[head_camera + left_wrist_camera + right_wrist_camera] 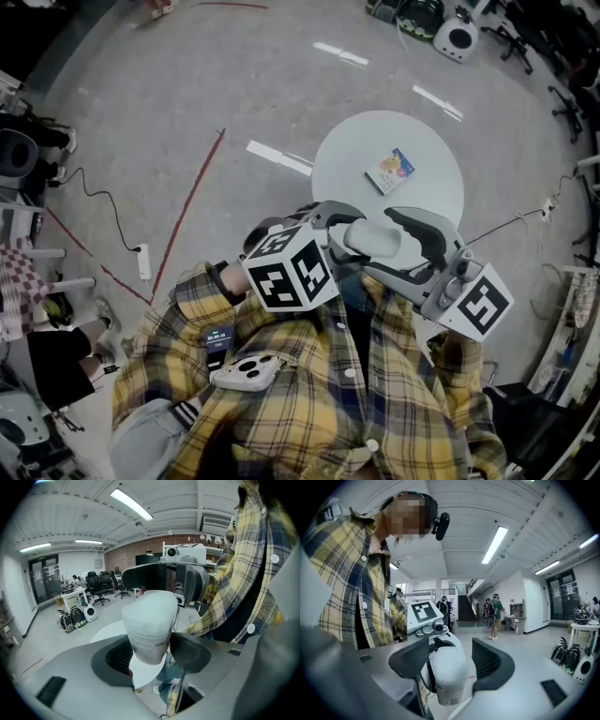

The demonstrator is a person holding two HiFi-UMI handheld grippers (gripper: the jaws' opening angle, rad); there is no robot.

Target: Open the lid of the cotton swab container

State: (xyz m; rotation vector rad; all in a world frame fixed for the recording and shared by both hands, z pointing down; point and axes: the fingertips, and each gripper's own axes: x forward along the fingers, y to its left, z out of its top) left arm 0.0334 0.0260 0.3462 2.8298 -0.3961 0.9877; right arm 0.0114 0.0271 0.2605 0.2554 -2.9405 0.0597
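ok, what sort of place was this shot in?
Probably an open-plan lab or office workspace: office chairs stand near a brick wall, strip lights run along an industrial ceiling, and a power strip lies on the bare grey floor.

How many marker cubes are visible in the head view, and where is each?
2. One cube is on the left hand-held gripper, near the picture's middle; the other cube is on the right hand-held gripper, further right. I see no sign of a hidden one.
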